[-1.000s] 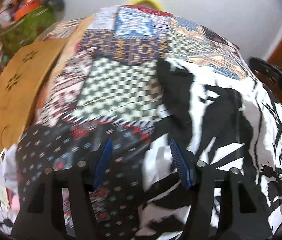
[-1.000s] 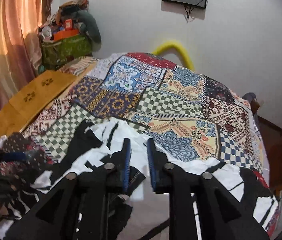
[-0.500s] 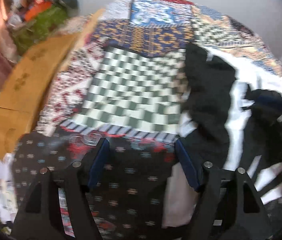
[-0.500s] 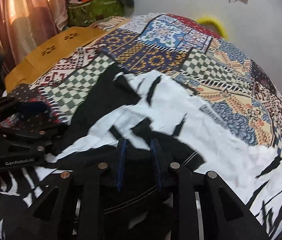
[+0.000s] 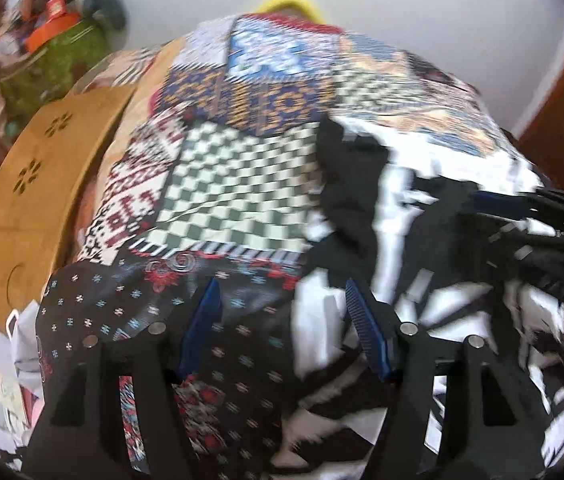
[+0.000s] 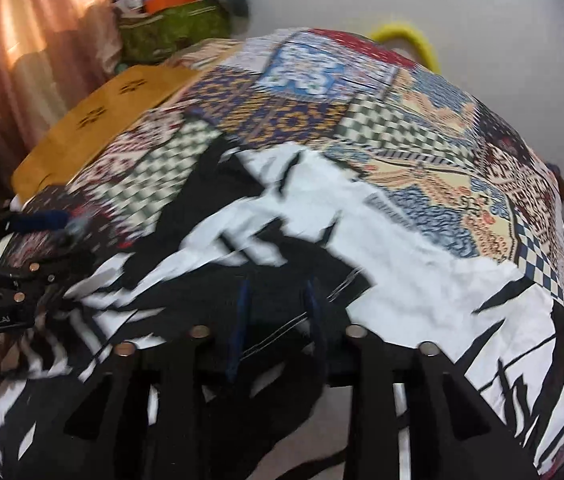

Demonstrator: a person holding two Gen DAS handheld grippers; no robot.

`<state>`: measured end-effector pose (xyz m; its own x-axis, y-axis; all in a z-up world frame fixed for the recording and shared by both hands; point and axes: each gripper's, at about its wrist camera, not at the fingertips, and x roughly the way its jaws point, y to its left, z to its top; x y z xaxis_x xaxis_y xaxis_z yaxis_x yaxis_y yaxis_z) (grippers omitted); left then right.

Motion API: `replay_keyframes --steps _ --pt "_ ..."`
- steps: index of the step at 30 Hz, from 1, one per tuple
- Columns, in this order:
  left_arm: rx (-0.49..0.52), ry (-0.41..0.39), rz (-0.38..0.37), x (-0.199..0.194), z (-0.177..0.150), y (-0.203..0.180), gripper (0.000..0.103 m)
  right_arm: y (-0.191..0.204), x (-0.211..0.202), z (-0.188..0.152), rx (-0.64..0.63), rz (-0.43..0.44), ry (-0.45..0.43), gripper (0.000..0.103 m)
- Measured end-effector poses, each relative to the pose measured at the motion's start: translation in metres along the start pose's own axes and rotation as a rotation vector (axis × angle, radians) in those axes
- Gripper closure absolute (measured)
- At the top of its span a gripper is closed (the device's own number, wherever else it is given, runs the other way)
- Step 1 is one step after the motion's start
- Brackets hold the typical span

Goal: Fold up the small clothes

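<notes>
A black-and-white printed garment lies spread on the patchwork bedspread. My right gripper hangs low over its black near edge. Its jaws are opening, and the blue pads stand clear of the dark fabric between them. My left gripper hovers where a dark cloth with small flowers meets the garment. Those jaws are wide, closing slightly, and grip nothing. The right gripper also shows at the right edge of the left wrist view. The left gripper shows at the left of the right wrist view.
A brown wooden board with flower cut-outs lies along the bed's left side. Behind it stands a stuffed green bag beside a pink curtain. A yellow hoop leans on the white wall past the bed.
The right gripper has come down with the garment, which now lies flat, and its jaws, shut on the fabric before, have parted. The left gripper swung left and came back.
</notes>
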<state>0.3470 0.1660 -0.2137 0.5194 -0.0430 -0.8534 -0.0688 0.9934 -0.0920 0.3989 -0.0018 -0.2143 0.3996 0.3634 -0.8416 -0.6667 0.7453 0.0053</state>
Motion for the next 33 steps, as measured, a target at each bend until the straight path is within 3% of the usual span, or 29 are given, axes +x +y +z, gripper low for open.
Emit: replay_keyframes --steps 2,7,10,17,24,30,33 --pt "0.03 0.013 -0.017 0.0 -0.005 -0.012 0.034 0.011 0.002 -0.009 -0.037 0.003 0.014 0.056" --pt "0.069 0.108 0.029 0.022 -0.029 -0.026 0.033 0.015 0.006 -0.026 -0.069 -0.048 0.022 0.054" --pt "0.037 0.106 0.029 0.021 -0.039 -0.017 0.024 0.004 0.0 -0.03 -0.038 -0.047 0.033 0.053" --pt "0.018 0.117 0.09 0.006 -0.054 0.0 0.024 -0.027 -0.034 -0.052 0.049 -0.066 0.033 0.053" --pt "0.009 0.033 0.15 -0.035 -0.046 -0.004 0.024 -0.064 -0.089 -0.081 0.136 -0.103 -0.046 0.052" --pt "0.031 -0.068 0.136 -0.063 -0.022 -0.037 0.023 -0.108 -0.13 -0.109 0.226 -0.159 -0.113 0.05" --pt "0.044 -0.081 0.096 -0.058 -0.007 -0.063 0.021 -0.133 -0.142 -0.128 0.272 -0.199 -0.12 0.05"
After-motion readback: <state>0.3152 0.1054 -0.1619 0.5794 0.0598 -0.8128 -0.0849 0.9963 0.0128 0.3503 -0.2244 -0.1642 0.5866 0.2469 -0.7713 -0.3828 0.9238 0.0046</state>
